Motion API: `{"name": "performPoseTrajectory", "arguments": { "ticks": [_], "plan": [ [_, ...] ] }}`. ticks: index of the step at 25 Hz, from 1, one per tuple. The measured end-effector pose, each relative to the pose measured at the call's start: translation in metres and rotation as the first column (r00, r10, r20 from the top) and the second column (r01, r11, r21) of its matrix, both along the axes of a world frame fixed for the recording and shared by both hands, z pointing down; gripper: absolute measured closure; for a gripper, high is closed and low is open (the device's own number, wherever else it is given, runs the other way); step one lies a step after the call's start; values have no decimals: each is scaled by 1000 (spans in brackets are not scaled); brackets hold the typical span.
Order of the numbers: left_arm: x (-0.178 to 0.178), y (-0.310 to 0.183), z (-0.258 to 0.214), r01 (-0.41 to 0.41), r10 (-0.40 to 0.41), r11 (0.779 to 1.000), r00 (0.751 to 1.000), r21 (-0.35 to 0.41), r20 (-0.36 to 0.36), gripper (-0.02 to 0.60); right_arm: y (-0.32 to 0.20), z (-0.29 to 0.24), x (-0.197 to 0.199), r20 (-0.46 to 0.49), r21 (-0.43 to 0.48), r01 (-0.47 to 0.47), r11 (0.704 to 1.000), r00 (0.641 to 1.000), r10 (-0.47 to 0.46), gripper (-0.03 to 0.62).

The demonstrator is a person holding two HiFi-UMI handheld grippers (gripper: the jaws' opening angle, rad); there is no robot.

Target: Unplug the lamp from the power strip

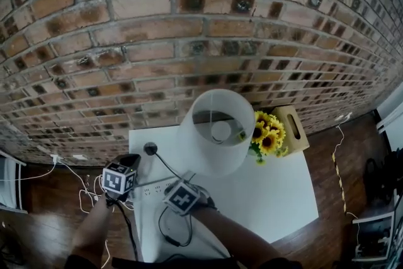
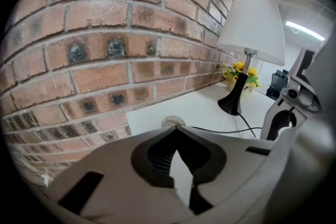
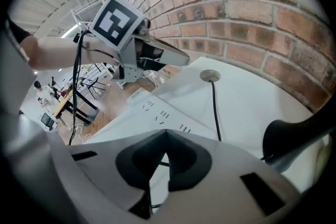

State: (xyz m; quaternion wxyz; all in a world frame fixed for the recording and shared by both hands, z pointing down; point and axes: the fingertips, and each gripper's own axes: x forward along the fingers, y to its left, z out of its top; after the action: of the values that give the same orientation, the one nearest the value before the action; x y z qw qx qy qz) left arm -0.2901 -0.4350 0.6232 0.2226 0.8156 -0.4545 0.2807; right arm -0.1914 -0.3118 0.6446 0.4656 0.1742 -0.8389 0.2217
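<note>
The lamp, white shade (image 1: 217, 129) on a black base (image 2: 231, 105), stands on the white table (image 1: 277, 192). Its thin black cord (image 3: 214, 107) runs past a round grommet (image 3: 210, 76). The white power strip (image 3: 157, 113) lies near the table's left edge, and the sockets I see hold no plug. My left gripper (image 2: 176, 128) is shut on nothing and hovers by the strip's left end (image 1: 130, 164). My right gripper (image 3: 166, 134) has its tips together above the strip (image 1: 179, 189). A black cord shows behind its tips; I cannot tell whether it is pinched.
Yellow sunflowers (image 1: 267, 132) and a wooden tissue box (image 1: 293, 129) stand at the table's back right. A brick wall (image 1: 189, 22) runs close behind the table. White cables (image 1: 69, 173) lie on the wood floor at left. A loop of black cord (image 1: 170, 227) lies near the front edge.
</note>
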Motion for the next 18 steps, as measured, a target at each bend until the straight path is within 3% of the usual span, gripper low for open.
{"name": "performPoseTrajectory", "arguments": {
  "ticks": [7,13,16,18],
  "plan": [
    [-18,35,-13,70,-69,996,997,-62,17,571,6,5,3,-72,-9,9,1000,997,-10,595],
    [-21,63,-30,103,-100,992,994,-69,45,571,2,4,0,-90,59,20,998,996,-14,594],
    [-27,74,-41,137,-133,988,989,-65,68,571,-8,1,0,-60,95,-13,995,998,18,592],
    [-30,81,-49,163,-160,985,986,-55,53,571,-7,3,-2,-20,69,-38,997,999,40,592]
  ]
}}
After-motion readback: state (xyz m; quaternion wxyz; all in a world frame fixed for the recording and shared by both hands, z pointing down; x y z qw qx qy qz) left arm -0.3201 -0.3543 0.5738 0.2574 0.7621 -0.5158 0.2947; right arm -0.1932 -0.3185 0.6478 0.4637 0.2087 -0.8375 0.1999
